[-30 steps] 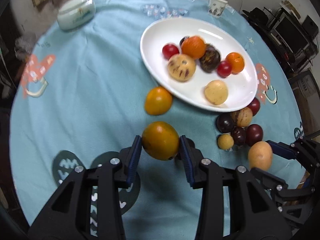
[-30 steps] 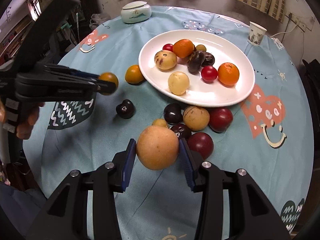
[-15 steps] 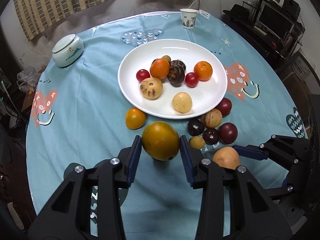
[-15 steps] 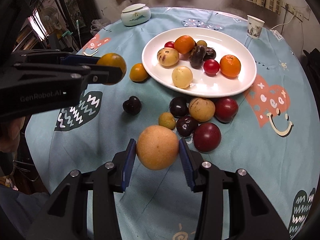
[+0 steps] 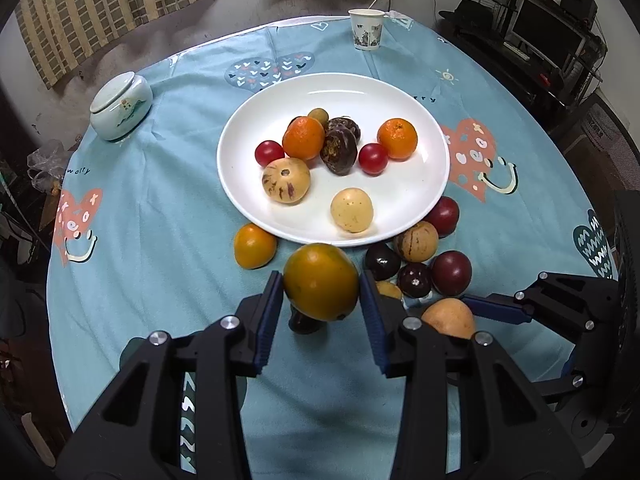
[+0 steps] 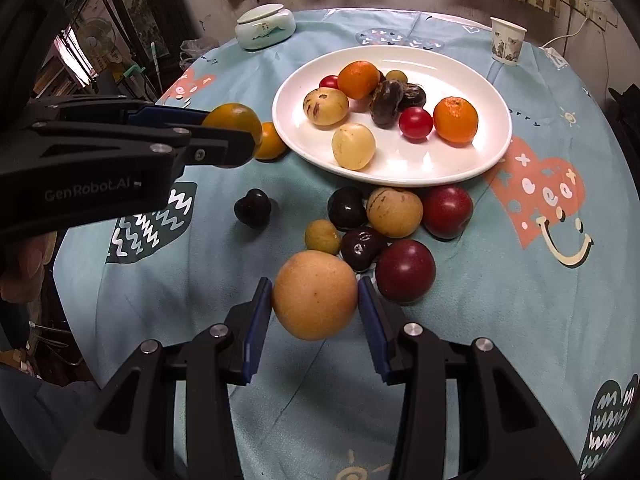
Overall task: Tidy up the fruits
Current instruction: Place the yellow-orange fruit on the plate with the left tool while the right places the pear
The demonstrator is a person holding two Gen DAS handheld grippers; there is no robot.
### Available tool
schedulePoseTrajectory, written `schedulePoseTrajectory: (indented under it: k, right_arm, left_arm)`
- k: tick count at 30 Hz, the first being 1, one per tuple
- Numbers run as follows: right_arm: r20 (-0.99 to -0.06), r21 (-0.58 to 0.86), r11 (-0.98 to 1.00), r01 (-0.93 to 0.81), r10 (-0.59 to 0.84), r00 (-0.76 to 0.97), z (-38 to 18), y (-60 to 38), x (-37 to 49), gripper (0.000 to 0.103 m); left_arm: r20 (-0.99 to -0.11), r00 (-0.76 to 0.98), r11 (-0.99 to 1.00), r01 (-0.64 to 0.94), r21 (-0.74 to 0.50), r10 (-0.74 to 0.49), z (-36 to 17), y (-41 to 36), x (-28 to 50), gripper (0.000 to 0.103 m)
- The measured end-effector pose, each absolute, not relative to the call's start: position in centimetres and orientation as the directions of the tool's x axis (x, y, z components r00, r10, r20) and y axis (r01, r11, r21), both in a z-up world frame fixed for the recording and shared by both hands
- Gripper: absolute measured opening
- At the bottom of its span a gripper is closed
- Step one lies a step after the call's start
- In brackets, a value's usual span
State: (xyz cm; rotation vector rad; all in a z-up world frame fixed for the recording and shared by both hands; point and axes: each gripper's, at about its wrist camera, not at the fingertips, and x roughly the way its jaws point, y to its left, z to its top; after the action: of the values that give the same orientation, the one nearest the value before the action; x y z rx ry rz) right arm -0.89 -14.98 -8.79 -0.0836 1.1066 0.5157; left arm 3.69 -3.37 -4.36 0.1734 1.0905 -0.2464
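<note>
The left tool (image 5: pixel 321 304) clamps a smooth, round orange-green fruit (image 5: pixel 321 281) and the right tool (image 6: pixel 316 306) a matte tan fruit (image 6: pixel 315 295), both held above the blue-clothed surface (image 5: pixel 160 216) just short of the glossy white oval plate (image 5: pixel 400 92) of mixed fruit.

A round table under a light blue tablecloth (image 5: pixel 168 216) printed with hearts carries a white plate (image 5: pixel 404 92) near its middle. Beyond the plate stands a paper cup (image 5: pixel 366 29); to its far left sits a lidded ceramic jar (image 5: pixel 120 106). Against the plate's near rim lie an orange fruit (image 5: pixel 255 246), a cluster of dark and tan fruits (image 6: pixel 394 212) and, apart, one dark fruit (image 6: pixel 253 207).
</note>
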Motion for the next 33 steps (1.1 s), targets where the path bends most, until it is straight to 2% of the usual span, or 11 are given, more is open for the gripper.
schedulePoseTrajectory:
  k: [8, 11, 17, 26, 33]
  right_arm:
    - [-0.859, 0.176, 0.880, -0.441, 0.357, 0.368, -7.8, -15.4, 0.6, 0.044]
    - [-0.837, 0.151, 0.893, -0.425, 0.344, 0.425, -6.2, -16.2, 2.4, 0.044]
    - [-0.785, 0.114, 0.921, -0.372, 0.313, 0.534, -3.3, -17.6, 7.9, 0.044]
    - [-0.788, 0.125, 0.946, -0.300, 0.278, 0.550, -3.9, -18.0, 14.4, 0.044]
    - [-0.795, 0.129, 0.947, -0.296, 0.277, 0.540, -4.6, -18.2, 15.9, 0.044]
  left_arm:
    - [-0.880, 0.452, 0.966, 0.258, -0.028, -0.146, -3.3, -2.2, 5.9, 0.040]
    - [-0.868, 0.461, 0.972, 0.215, -0.092, -0.184, -2.2, -0.6, 8.3, 0.040]
    - [-0.849, 0.477, 0.966, 0.223, -0.133, -0.227, -0.8, -1.1, 12.0, 0.040]
    - [-0.872, 0.422, 0.964, 0.196, -0.180, -0.249, -3.0, -2.6, 16.2, 0.040]
    - [-0.872, 0.419, 0.964, 0.190, -0.188, -0.253, -3.5, -2.2, 17.1, 0.040]
